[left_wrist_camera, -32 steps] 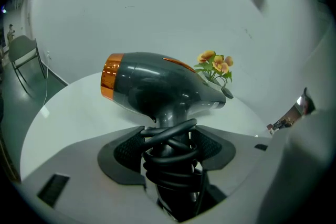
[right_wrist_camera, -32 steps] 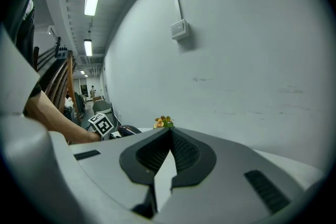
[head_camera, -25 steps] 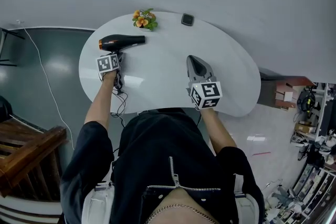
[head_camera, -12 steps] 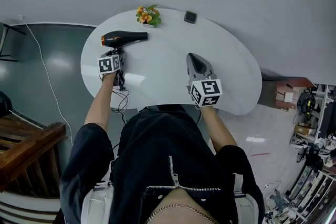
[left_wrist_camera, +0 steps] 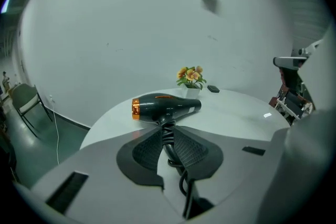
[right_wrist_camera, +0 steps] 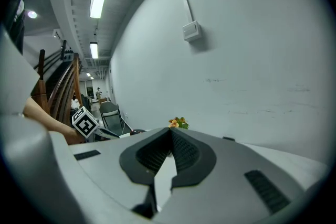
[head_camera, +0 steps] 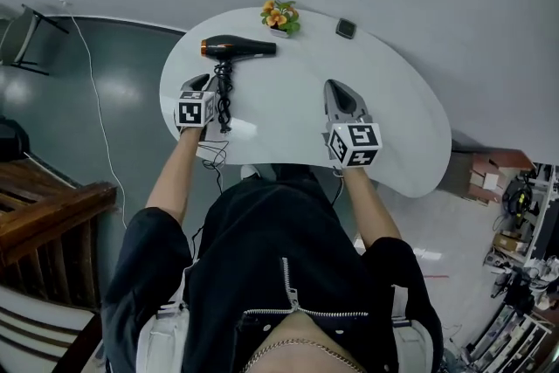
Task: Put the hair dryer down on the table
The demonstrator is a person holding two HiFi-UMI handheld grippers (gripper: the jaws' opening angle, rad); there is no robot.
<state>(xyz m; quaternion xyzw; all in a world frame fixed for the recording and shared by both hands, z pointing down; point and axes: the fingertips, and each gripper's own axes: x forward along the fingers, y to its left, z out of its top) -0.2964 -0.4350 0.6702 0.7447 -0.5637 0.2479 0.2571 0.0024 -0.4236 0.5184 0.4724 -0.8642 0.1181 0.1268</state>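
Hair dryer (head_camera: 238, 48) lies on its side on the white table (head_camera: 393, 127), just beyond the fingertips of the left gripper (head_camera: 199, 83), with its handle pointing back at them. That gripper's fingers have just been closing and are nearly together. They seem to pinch nothing, though the cord (left_wrist_camera: 170, 153) shows through the slim gap. The right gripper (head_camera: 341, 90), well to the right, has its fingers pressed together and empty. The set-down looks done, so draw the left fingers clear without snagging the cord.

Hair dryer (head_camera: 236, 48) on table (head_camera: 288, 105)
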